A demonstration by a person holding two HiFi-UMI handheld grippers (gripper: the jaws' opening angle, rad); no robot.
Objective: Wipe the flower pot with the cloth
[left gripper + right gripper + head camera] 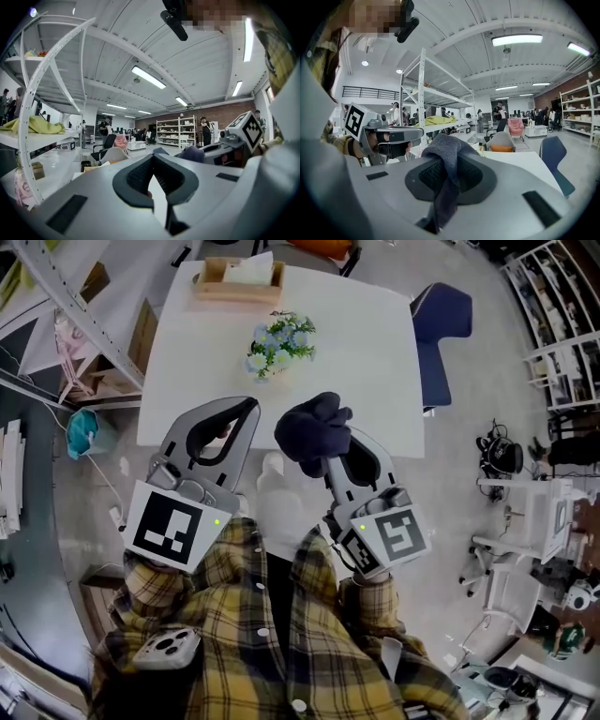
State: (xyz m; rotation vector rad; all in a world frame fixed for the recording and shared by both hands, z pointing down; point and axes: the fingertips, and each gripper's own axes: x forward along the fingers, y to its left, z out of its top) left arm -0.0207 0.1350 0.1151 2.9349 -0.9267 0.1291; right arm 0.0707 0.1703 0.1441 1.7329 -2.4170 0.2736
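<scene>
The flower pot (pixel 277 346), small with blue and white flowers and green leaves, stands on the white table (pixel 375 381) toward its middle. My right gripper (pixel 325 444) is shut on a dark blue cloth (pixel 312 430), which bunches over its tips at the table's near edge, short of the pot. In the right gripper view the cloth (pixel 446 152) hangs down between the closed jaws. My left gripper (pixel 249 407) hovers beside it to the left, shut with nothing in it. In the left gripper view its jaws (pixel 154 160) meet at the tips.
A wooden tray (pixel 236 284) with papers sits at the table's far edge. A blue chair (pixel 441 334) stands to the table's right. Metal shelving (pixel 66 296) and a teal bag (pixel 82 432) are on the left.
</scene>
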